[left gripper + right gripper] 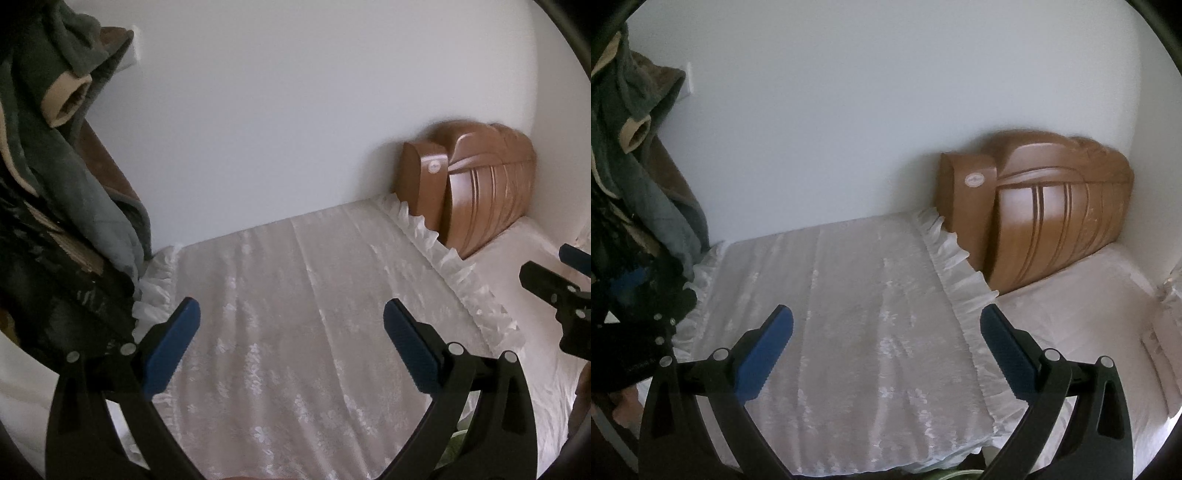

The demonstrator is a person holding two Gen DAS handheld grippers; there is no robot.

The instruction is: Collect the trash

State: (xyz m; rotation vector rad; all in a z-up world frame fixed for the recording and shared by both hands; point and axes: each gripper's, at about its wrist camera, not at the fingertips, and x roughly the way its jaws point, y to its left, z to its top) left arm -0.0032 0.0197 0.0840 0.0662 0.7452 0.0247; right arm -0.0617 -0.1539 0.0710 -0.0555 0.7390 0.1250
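My left gripper (291, 310) is open and empty above a white lace bed cover (295, 295). My right gripper (886, 317) is open and empty above the same cover (849, 295). The right gripper also shows at the right edge of the left wrist view (554, 280). No piece of trash shows on the cover in either view. A black plastic bag (66, 295) hangs in folds at the left, beside the left gripper's left finger. A bit of something green (945, 474) shows at the bottom edge under the right gripper.
A brown wooden headboard (1052, 210) stands at the back right against the white wall (849, 110). Grey-green clothes (55, 110) hang over a brown board at the left. A ruffled edge (960, 273) crosses the bed; a plain white sheet (1089, 314) lies to its right.
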